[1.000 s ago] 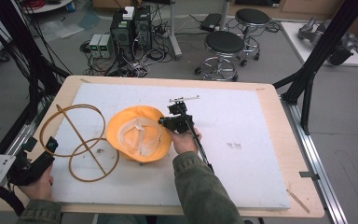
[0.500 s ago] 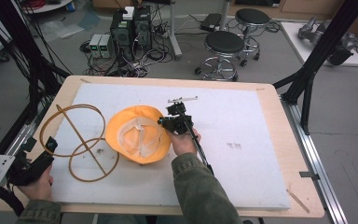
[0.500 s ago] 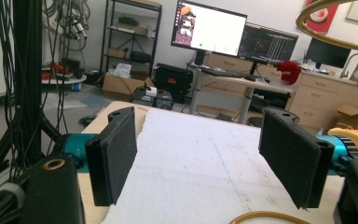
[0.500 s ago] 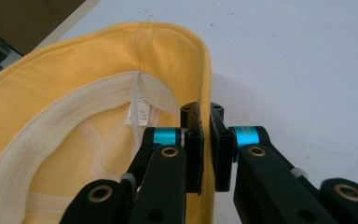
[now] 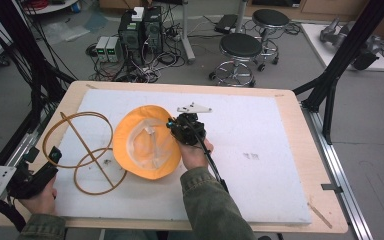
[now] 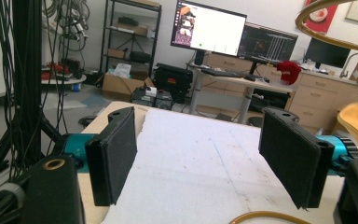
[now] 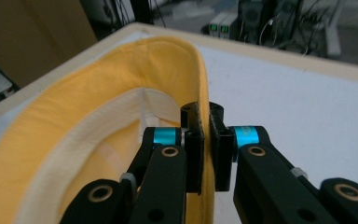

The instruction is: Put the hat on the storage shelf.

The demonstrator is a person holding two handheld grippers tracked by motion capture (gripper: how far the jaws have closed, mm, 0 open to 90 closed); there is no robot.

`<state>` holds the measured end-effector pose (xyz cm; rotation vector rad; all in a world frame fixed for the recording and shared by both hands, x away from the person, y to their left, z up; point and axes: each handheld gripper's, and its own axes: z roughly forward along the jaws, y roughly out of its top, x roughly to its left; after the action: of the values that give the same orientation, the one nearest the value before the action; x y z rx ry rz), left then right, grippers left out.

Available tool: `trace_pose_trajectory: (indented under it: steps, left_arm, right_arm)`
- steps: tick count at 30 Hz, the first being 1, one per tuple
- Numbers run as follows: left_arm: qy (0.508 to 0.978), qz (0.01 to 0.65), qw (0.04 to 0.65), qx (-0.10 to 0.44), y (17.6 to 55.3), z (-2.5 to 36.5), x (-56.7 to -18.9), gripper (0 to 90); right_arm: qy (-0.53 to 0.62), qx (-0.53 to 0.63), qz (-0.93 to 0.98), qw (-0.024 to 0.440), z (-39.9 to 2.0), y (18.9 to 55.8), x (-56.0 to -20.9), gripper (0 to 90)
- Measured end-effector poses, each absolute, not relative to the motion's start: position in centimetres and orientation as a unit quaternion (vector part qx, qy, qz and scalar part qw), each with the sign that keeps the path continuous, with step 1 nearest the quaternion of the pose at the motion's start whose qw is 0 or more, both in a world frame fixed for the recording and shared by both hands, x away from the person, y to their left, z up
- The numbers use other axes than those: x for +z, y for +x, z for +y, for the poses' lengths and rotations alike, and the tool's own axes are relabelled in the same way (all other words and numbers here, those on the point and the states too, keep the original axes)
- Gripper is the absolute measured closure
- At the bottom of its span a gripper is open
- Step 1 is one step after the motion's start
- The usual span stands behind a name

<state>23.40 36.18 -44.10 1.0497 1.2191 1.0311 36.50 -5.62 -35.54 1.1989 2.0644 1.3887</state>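
A yellow bucket hat lies upside down on the white pad, its pale lining facing up. My right gripper is shut on the hat's brim at its right edge; in the right gripper view the yellow fabric passes between the two closed pads. A wooden hoop stand of linked rings sits left of the hat. My left gripper rests near the table's front left corner, beside the hoops, with its jaws wide apart and nothing between the pads.
The white pad covers most of the wooden table. Black frame posts stand at both sides. Stools and computer boxes are on the floor beyond the far edge.
My right gripper has lifted a little with the hat's brim held in it, raising that edge. The left gripper has stayed put.
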Motion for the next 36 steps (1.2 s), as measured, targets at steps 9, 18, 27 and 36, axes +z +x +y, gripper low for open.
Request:
trace_pose_trajectory:
  steps: [9, 18, 27, 36]
  left_arm:
    - [0.449, 0.52, 0.577, 0.441, 23.4, 36.2, -44.1, 27.9]
    - [0.451, 0.519, 0.578, 0.44, 23.4, 36.0, -44.1, 27.9]
    - [0.451, 0.518, 0.578, 0.44, 23.5, 36.0, -44.2, 27.9]
    - [0.452, 0.519, 0.576, 0.441, 23.5, 36.0, -44.2, 28.4]
  right_arm:
    - [0.377, 0.571, 0.663, 0.304, -6.6, 34.4, -33.0, 86.9]
    - [0.367, 0.605, 0.607, 0.363, -7.8, 33.7, -30.3, 86.8]
    - [0.364, 0.608, 0.593, 0.381, -8.1, 34.1, -28.0, 86.8]
    - [0.353, 0.622, 0.581, 0.387, -7.8, 34.3, -26.2, 86.8]
